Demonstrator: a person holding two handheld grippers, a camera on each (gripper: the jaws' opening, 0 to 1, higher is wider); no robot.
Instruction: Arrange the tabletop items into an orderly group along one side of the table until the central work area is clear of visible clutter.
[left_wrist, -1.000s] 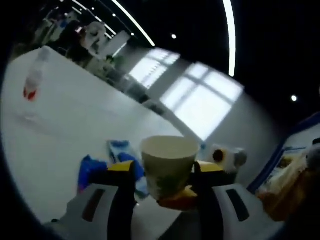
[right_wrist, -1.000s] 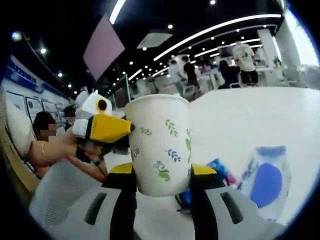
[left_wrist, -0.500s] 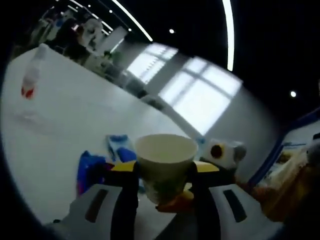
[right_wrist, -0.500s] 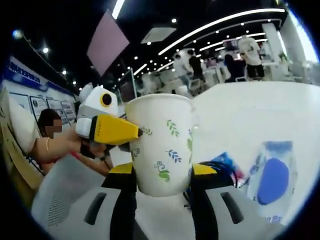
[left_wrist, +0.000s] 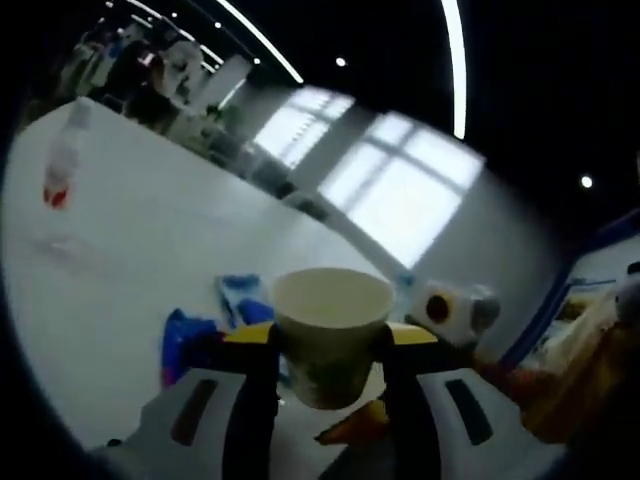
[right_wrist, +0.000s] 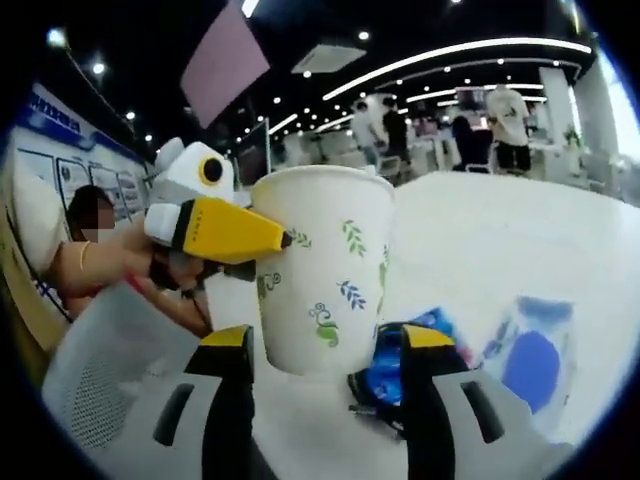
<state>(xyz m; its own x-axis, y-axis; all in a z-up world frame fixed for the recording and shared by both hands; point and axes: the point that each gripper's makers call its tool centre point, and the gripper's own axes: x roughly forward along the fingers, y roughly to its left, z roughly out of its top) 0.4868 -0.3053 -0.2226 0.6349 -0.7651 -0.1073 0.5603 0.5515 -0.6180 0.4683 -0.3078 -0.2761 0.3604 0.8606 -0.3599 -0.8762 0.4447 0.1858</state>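
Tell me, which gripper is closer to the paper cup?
Left. The left gripper pinches the paper cup between its jaws; the right gripper straddles it with small gaps.

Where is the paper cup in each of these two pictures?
Left gripper view: the paper cup sits low in the middle, between that view's jaws, seen from its plain side.
Right gripper view: the paper cup stands in the middle, leaf pattern showing, with the left gripper at its left side.
Shared landmark: the blue and white packet on the white table.
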